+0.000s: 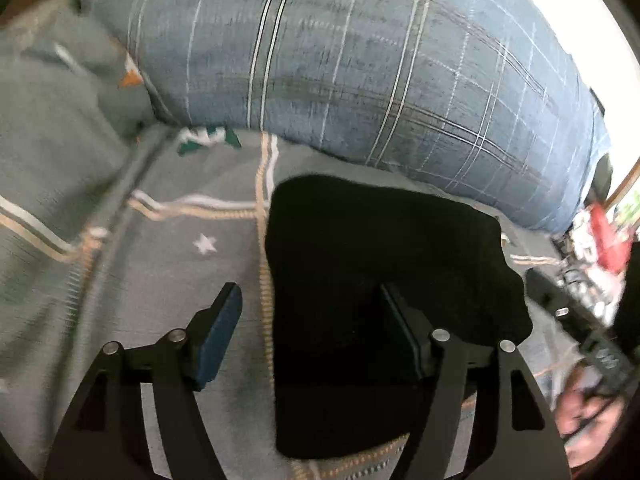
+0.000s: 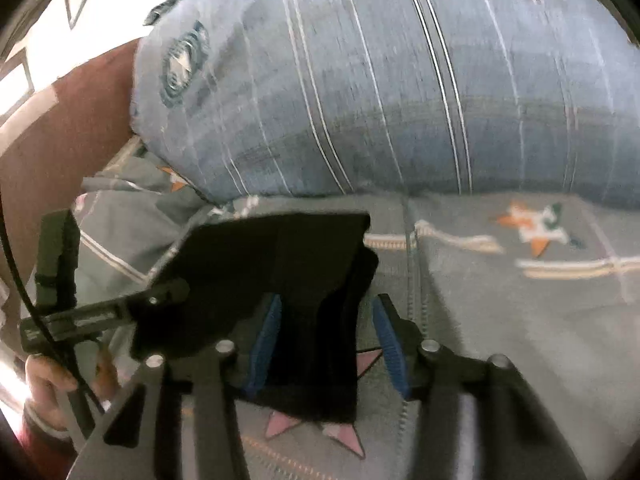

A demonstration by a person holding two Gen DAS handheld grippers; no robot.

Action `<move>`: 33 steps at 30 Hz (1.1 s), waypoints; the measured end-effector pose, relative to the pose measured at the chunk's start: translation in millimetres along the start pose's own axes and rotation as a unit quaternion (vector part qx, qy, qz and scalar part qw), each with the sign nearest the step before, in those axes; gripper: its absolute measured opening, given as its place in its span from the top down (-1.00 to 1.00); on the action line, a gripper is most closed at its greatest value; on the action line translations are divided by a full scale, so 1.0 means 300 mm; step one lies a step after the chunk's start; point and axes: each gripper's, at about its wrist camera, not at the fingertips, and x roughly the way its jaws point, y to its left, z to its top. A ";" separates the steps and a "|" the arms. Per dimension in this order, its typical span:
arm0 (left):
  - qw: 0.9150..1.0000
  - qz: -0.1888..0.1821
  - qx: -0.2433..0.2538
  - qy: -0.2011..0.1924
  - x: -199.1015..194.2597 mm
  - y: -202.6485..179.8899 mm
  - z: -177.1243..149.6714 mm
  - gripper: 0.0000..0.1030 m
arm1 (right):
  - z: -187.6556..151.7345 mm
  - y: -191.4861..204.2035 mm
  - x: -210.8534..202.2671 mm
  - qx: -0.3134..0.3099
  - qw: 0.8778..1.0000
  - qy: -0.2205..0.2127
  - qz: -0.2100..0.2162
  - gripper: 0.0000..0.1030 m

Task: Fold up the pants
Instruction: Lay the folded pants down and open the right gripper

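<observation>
Black pants (image 1: 380, 260) lie folded into a compact rectangle on a grey bedspread (image 1: 160, 280). My left gripper (image 1: 310, 320) is open over their near left edge. One blue pad (image 1: 218, 340) hangs over bare bedspread and the other finger is above the black cloth. In the right wrist view the pants (image 2: 260, 256) run between the pads of my right gripper (image 2: 326, 340). It is open, with a gap between the cloth and the right pad (image 2: 390, 344). Whether the left pad touches the cloth I cannot tell.
A big blue plaid pillow (image 1: 360, 60) (image 2: 400, 80) lies across the bed just behind the pants. The bedspread (image 2: 500, 340) has star prints and stitched stripes. Each view shows the other gripper with a hand (image 1: 580, 412) (image 2: 44, 376) at its edge. Red clutter (image 1: 608, 236) sits far right.
</observation>
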 end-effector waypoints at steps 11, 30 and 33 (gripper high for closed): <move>0.999 0.041 0.022 0.007 0.046 -0.052 -0.008 -0.37 | -0.049 0.092 0.063 -0.044 0.998 0.043 0.008 0.25; 0.995 0.071 0.034 -0.056 -0.146 -0.115 -0.036 -0.43 | -0.037 0.115 -0.138 -0.005 0.999 -0.025 0.031 0.07; 0.994 0.075 0.034 -0.066 -0.181 -0.124 -0.053 -0.43 | -0.042 0.129 -0.169 -0.006 0.999 -0.036 0.029 -0.08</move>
